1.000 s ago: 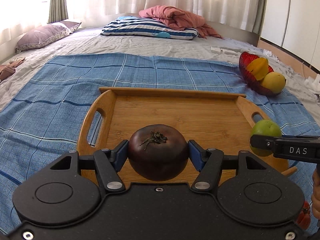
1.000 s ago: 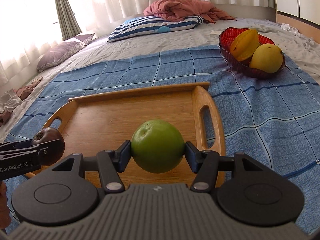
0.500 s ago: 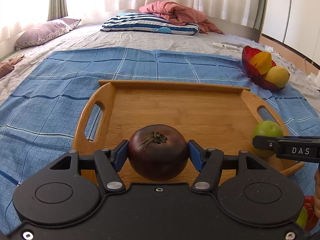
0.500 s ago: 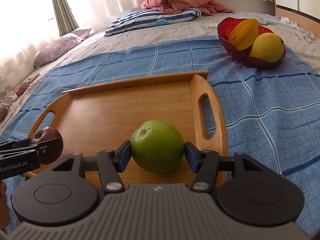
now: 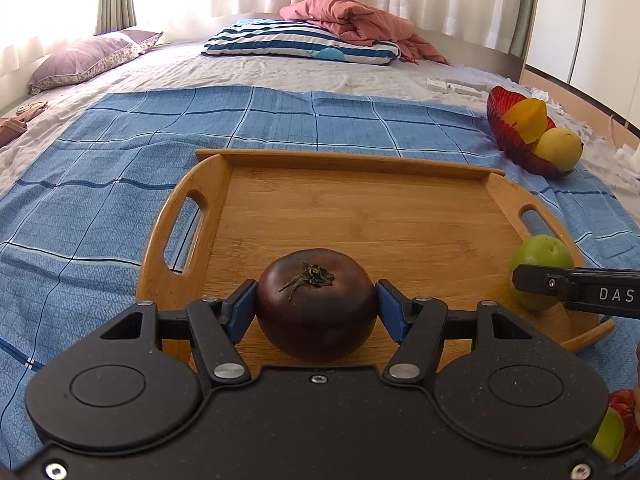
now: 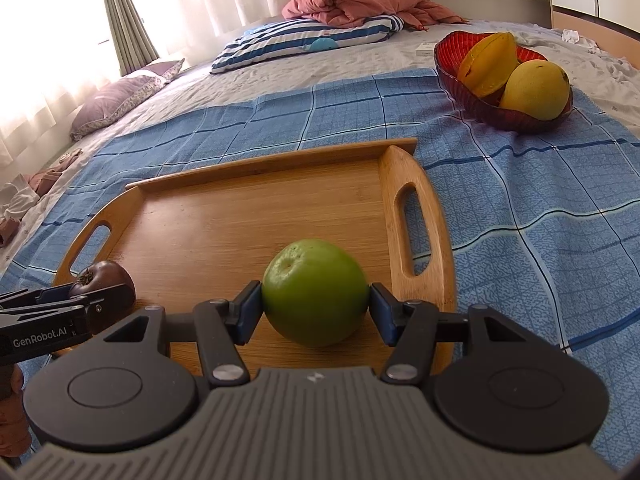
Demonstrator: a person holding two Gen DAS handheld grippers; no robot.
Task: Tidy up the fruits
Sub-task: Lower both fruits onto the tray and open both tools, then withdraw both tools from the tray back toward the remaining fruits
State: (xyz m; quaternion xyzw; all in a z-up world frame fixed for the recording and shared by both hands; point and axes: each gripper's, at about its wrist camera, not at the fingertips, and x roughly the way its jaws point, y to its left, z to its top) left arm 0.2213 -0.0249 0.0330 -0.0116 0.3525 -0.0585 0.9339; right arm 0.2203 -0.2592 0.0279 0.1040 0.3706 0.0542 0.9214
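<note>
My left gripper (image 5: 316, 306) is shut on a dark purple tomato (image 5: 316, 300) and holds it over the near left part of the wooden tray (image 5: 360, 216). My right gripper (image 6: 315, 306) is shut on a green apple (image 6: 314, 292) over the near right part of the tray (image 6: 248, 216). The apple also shows in the left wrist view (image 5: 540, 264), and the tomato in the right wrist view (image 6: 104, 284). Whether either fruit touches the tray floor I cannot tell.
The tray lies on a blue checked cloth (image 5: 120, 152) on a bed. A red glass bowl (image 6: 460, 80) with a starfruit (image 6: 488, 64) and a yellow mango (image 6: 536, 90) stands at the far right. Pillows (image 5: 300, 42) lie at the back. More fruit (image 5: 616, 428) shows at the left wrist view's lower right.
Both grippers have moved forward and lower over the tray with their fruits still held. The tray looks larger and nearer in both views.
</note>
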